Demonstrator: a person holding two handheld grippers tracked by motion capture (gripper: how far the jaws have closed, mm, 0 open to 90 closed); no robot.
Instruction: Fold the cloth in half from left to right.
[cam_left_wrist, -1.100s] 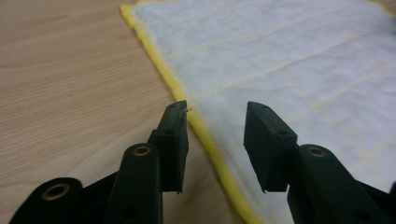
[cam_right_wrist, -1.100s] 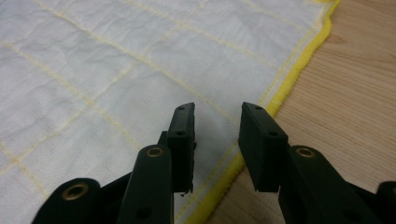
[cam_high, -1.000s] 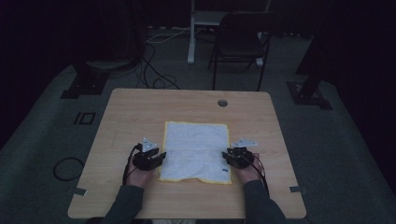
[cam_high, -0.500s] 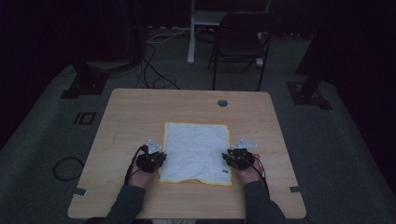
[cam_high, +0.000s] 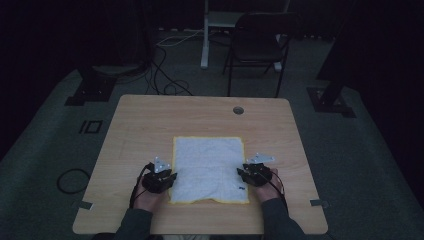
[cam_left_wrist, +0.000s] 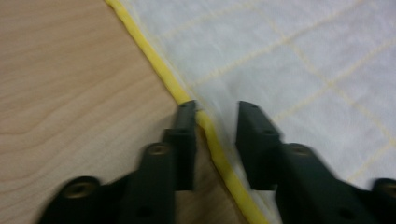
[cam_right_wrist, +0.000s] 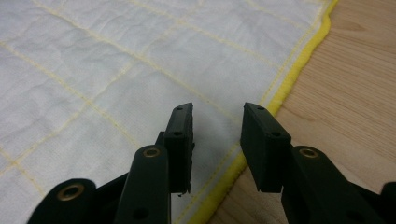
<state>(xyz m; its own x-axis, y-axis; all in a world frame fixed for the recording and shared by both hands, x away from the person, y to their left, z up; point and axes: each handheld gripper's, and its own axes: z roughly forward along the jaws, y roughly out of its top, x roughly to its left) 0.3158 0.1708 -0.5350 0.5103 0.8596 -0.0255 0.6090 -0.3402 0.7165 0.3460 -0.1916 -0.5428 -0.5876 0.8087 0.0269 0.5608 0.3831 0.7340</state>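
Note:
A white cloth (cam_high: 209, 167) with a yellow hem and thin yellow grid lines lies flat on the wooden table (cam_high: 150, 120). My left gripper (cam_high: 167, 176) is at the cloth's left edge, near the front corner. In the left gripper view its jaws (cam_left_wrist: 214, 114) straddle the yellow hem (cam_left_wrist: 159, 65). They have just been opening, and the hem lies loose in the gap. My right gripper (cam_high: 244, 175) is at the cloth's right edge. Its jaws (cam_right_wrist: 217, 114) stand open over the cloth (cam_right_wrist: 116, 60), just inside the hem (cam_right_wrist: 299, 65), gripping nothing.
A round cable hole (cam_high: 238, 110) sits near the table's far edge. Behind the table stand a dark chair (cam_high: 260, 40) and a white post (cam_high: 205, 35), with cables on the floor. A black stand base (cam_high: 92, 87) is at the far left.
My left gripper has slid a little toward the table's near edge along the cloth's left hem. The right gripper has stayed where it was.

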